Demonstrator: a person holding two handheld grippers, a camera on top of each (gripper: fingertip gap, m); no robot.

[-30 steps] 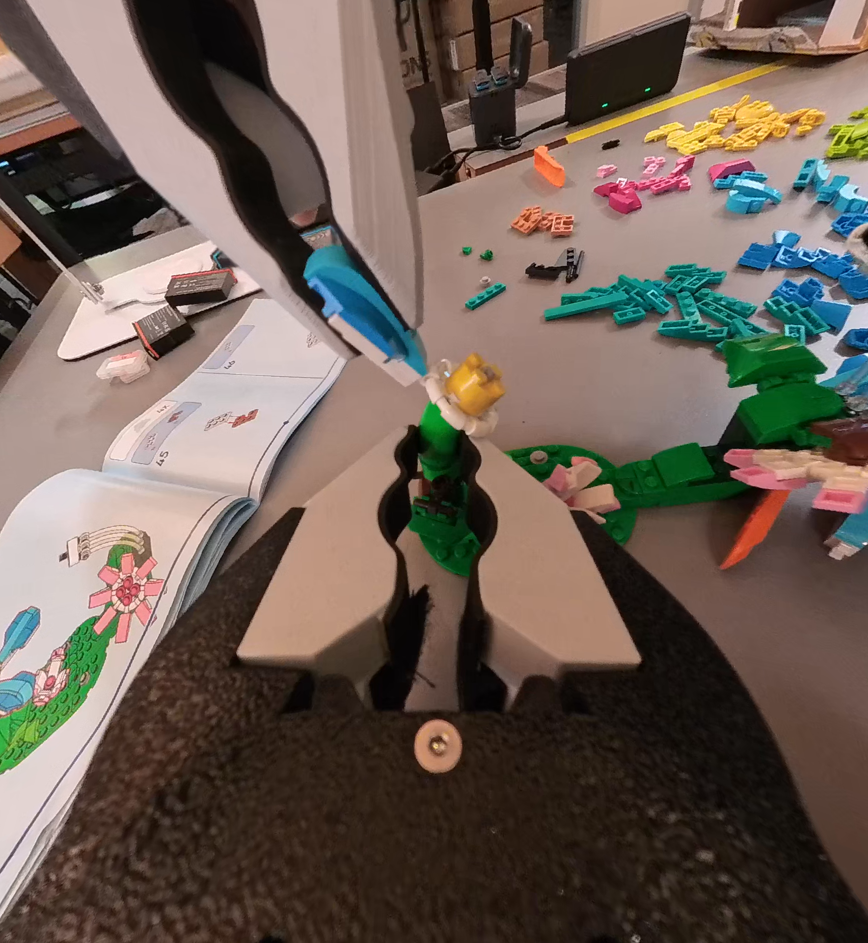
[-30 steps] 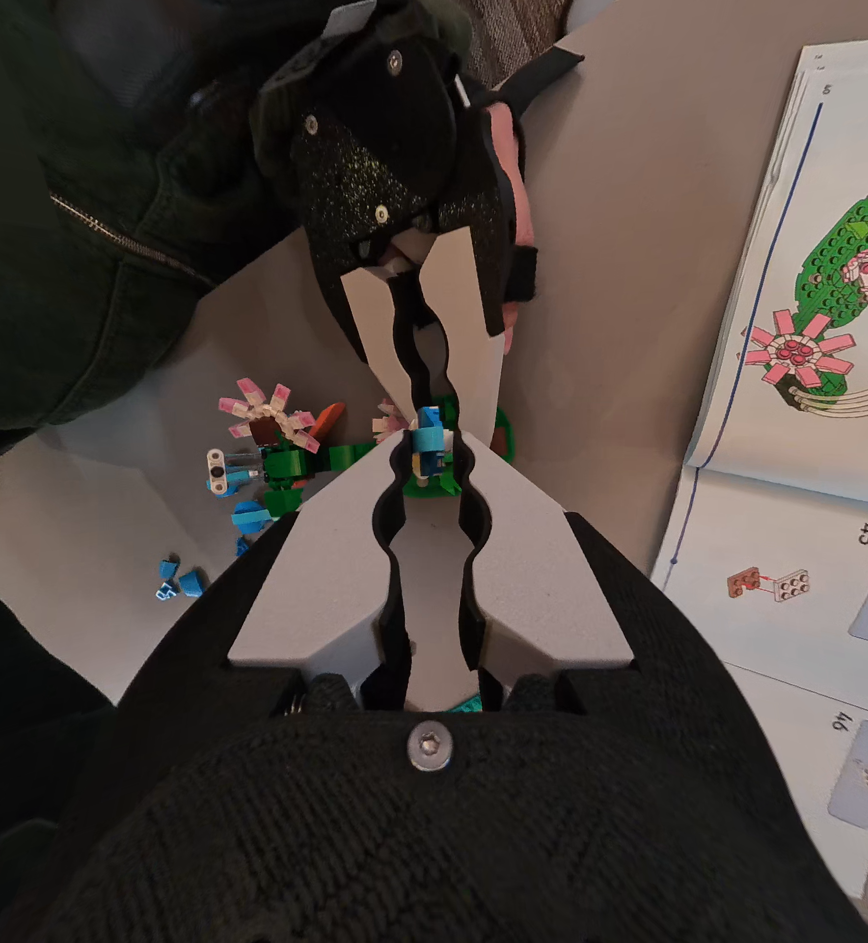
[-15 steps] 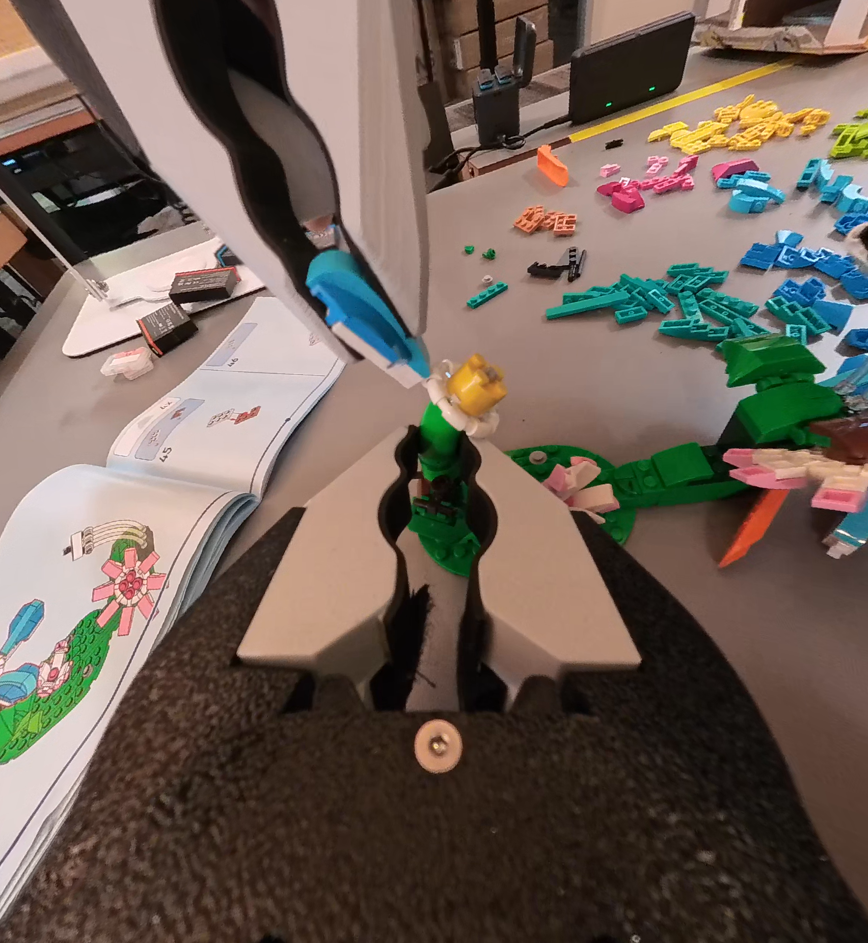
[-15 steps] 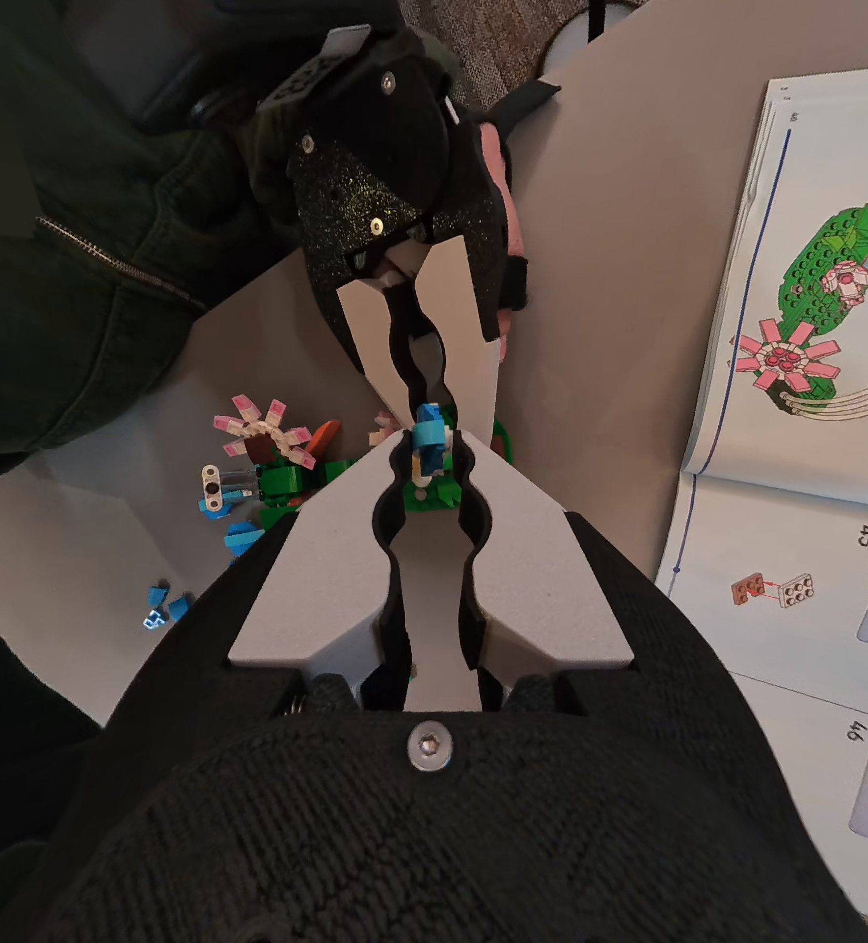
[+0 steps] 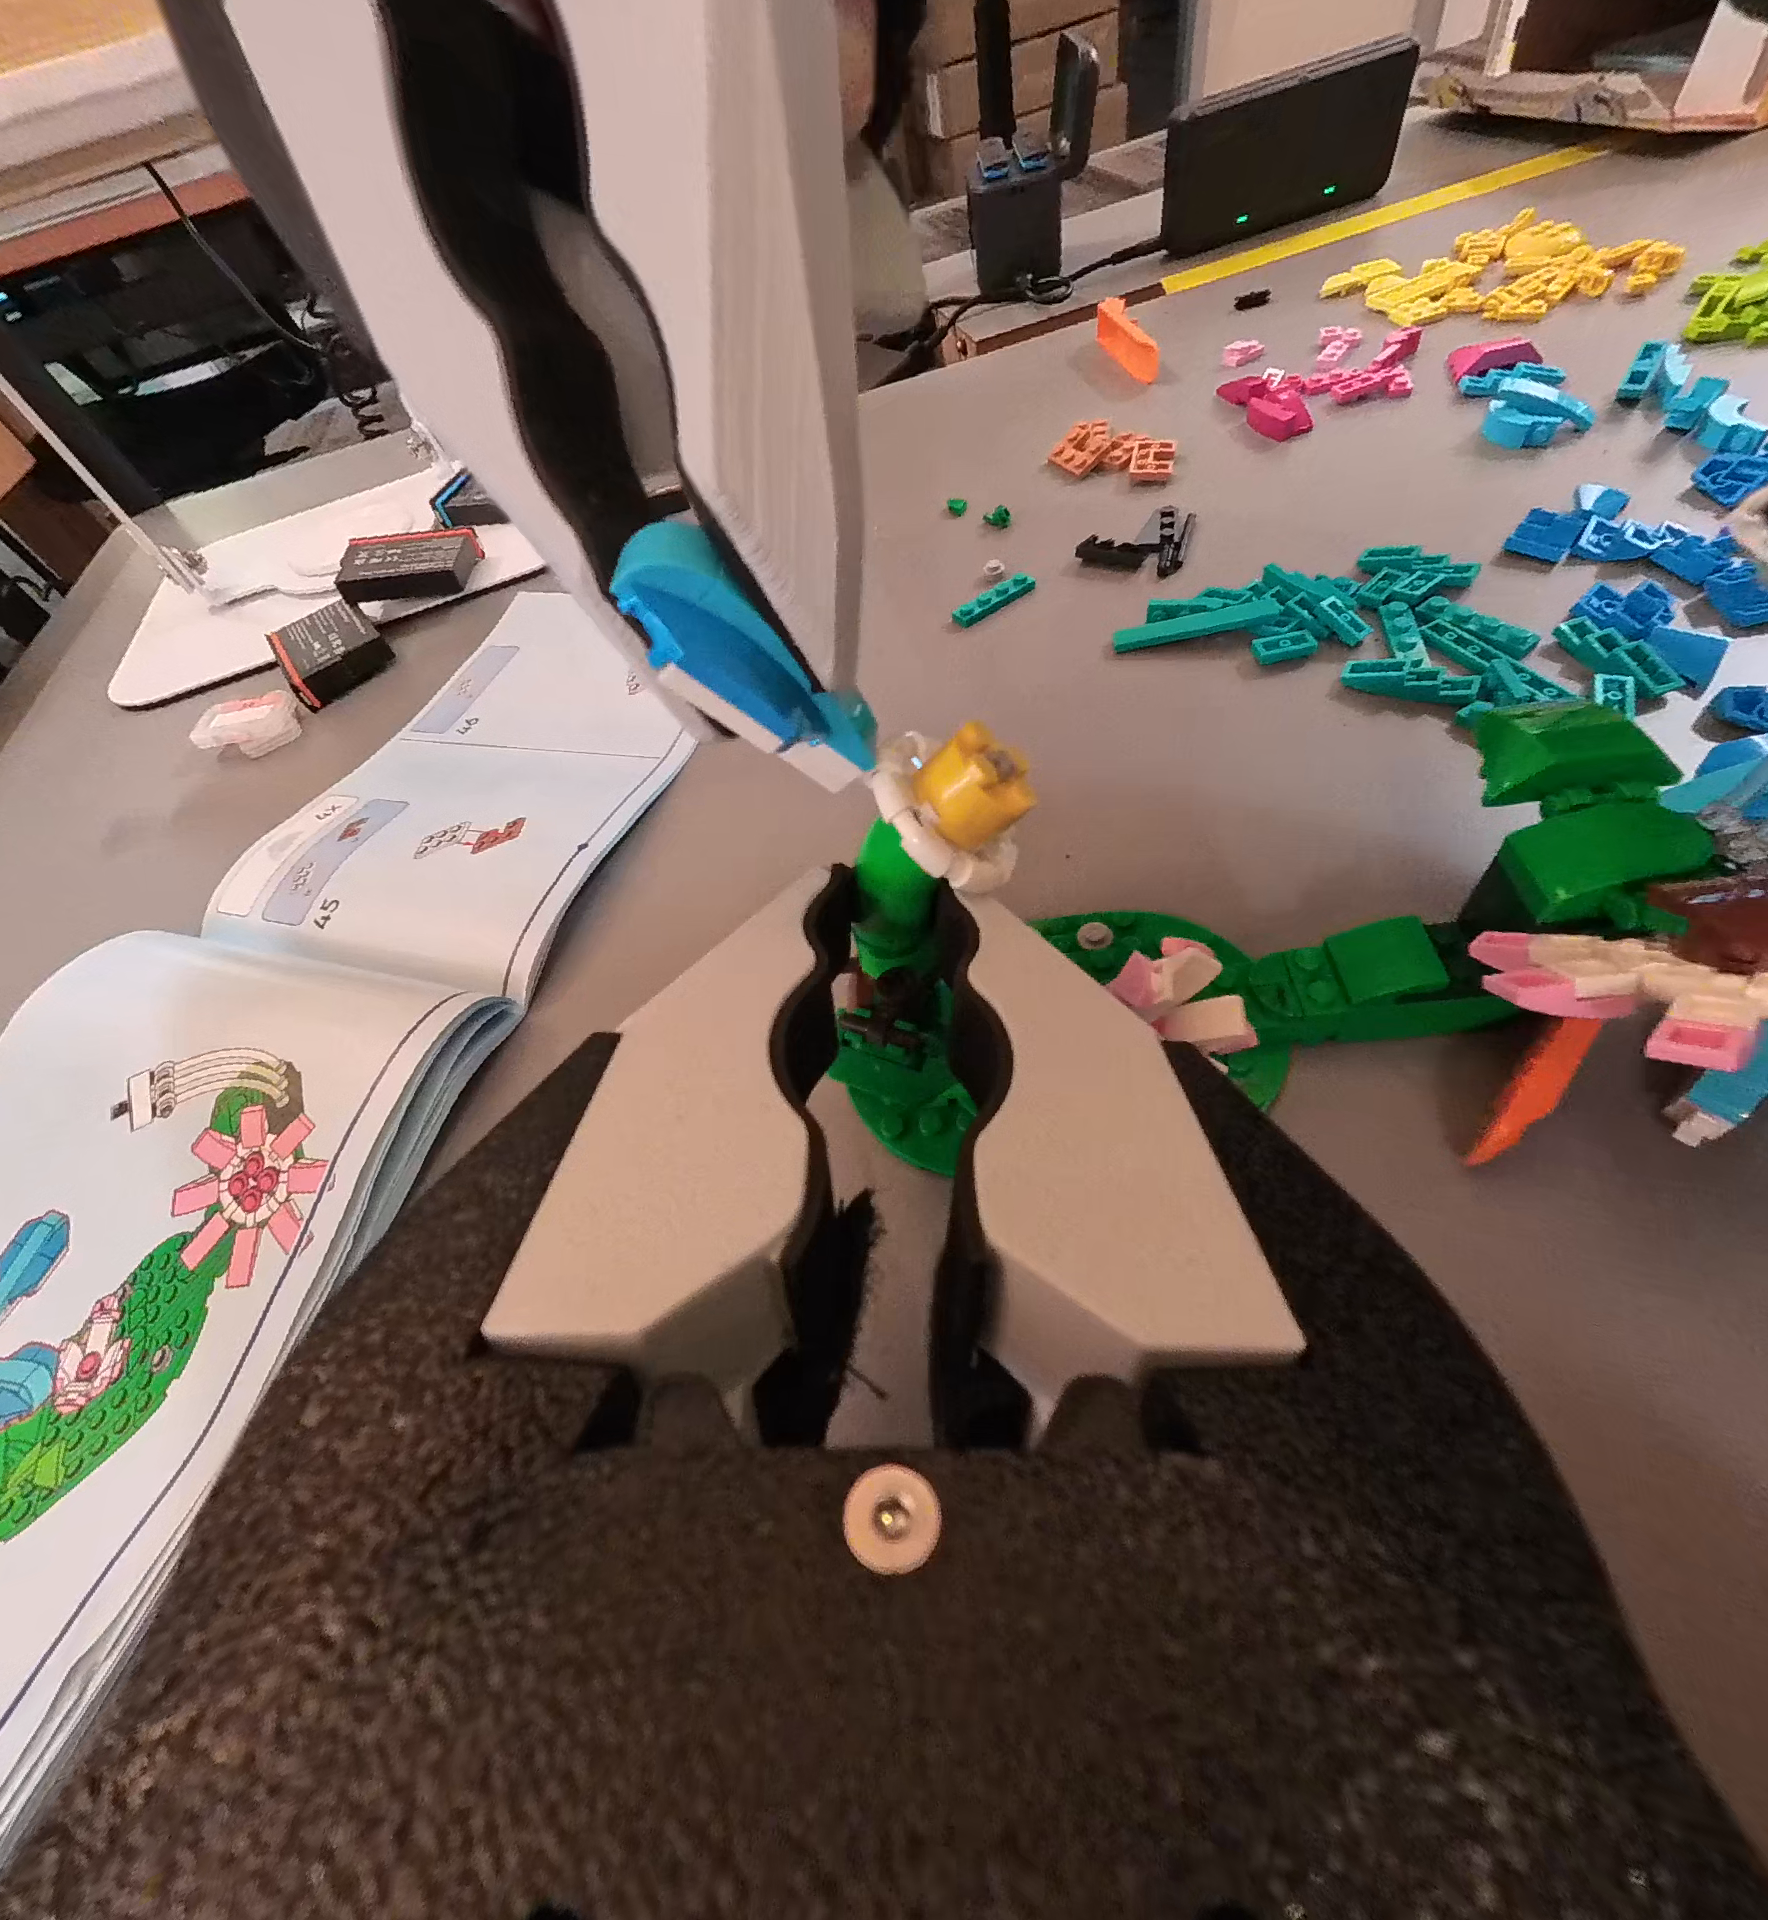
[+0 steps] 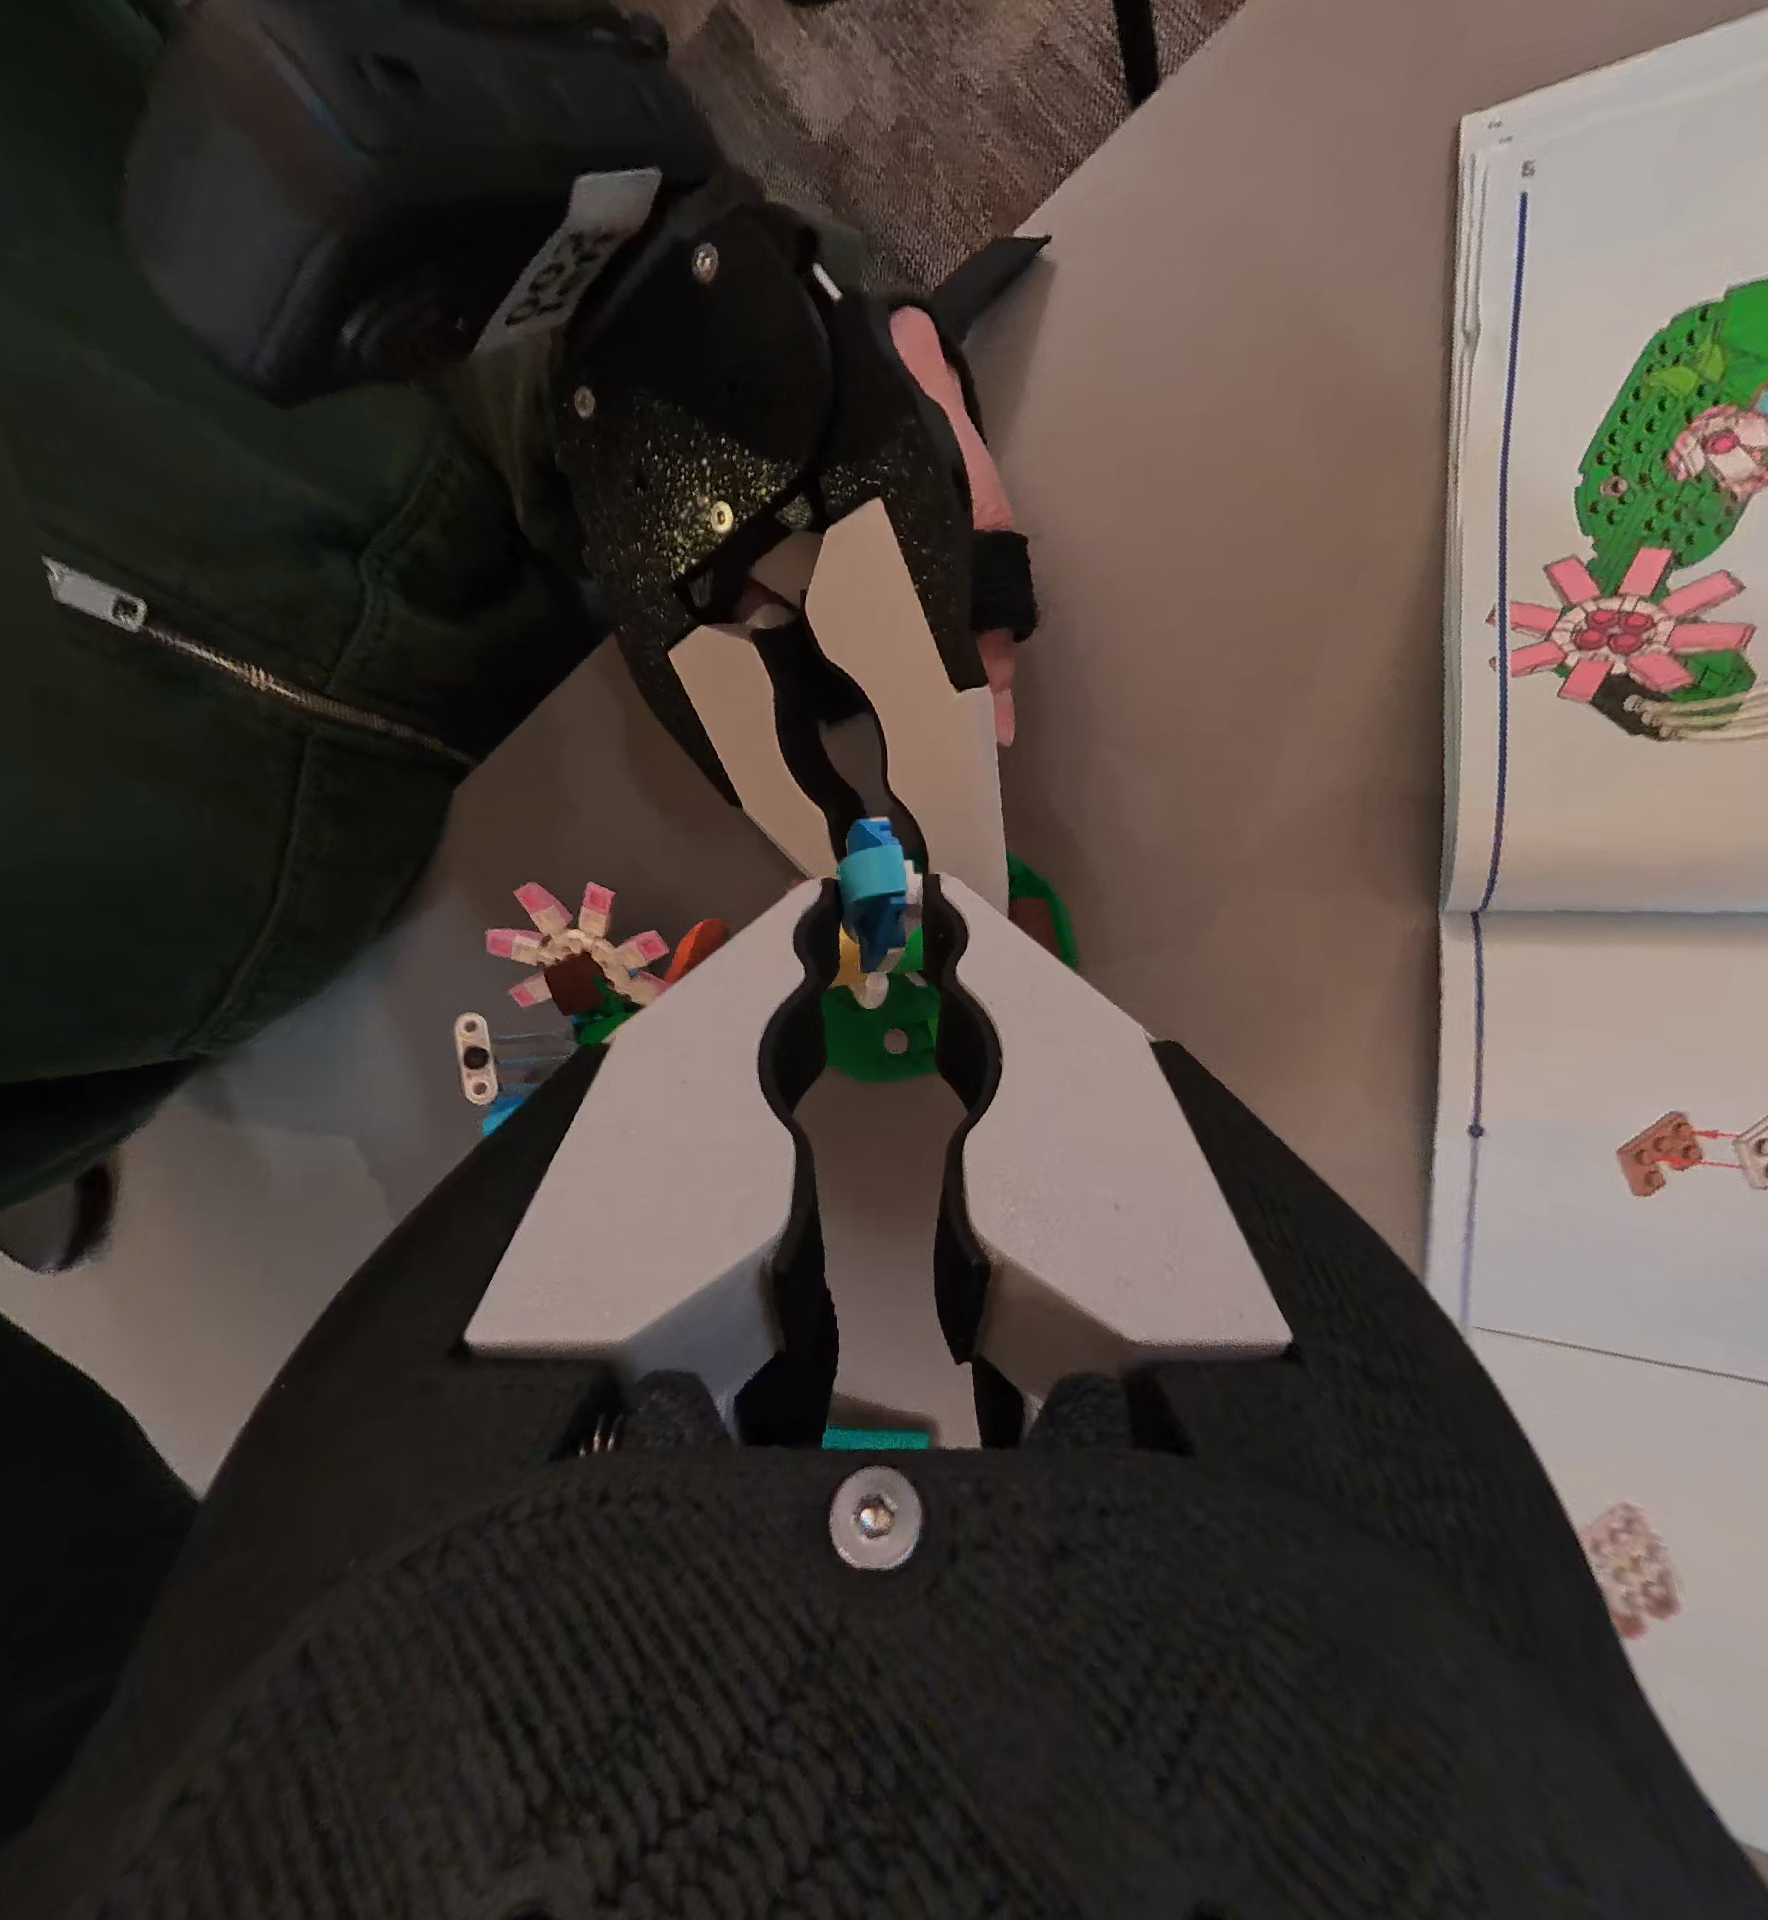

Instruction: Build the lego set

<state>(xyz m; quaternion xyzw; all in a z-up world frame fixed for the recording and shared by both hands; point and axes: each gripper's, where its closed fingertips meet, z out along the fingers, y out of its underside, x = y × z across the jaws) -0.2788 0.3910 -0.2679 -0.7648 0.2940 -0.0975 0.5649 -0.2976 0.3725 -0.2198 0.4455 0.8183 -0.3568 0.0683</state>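
Observation:
My left gripper [image 5: 895, 896] is shut on the green stem [image 5: 892, 868] of a small flower with a yellow centre [image 5: 975, 795] and a white ring. The stem stands on the green base plate [image 5: 1119, 940]. My right gripper [image 6: 880, 896] is shut on a blue petal piece [image 6: 872, 883]. In the left wrist view it comes down from the upper left, and the tip of the blue petal piece [image 5: 724, 639] touches the white ring. The left gripper also shows in the right wrist view [image 6: 859, 800], beyond the petal.
An open instruction booklet [image 5: 236, 1039] lies to the left. The built pink flower and green leaves [image 5: 1628, 966] stand on the right. Sorted piles of teal [image 5: 1379, 634], blue [image 5: 1638, 561], yellow [image 5: 1482, 270] and pink [image 5: 1316, 384] bricks lie behind. A person's dark jacket [image 6: 184, 623] is close. Some 5 centimetres of space lies between my two pairs of fingers.
The right gripper has tilted a little more upright and drawn closer, keeping the blue petal's tip at the flower's white ring. The left gripper has held the stem still.

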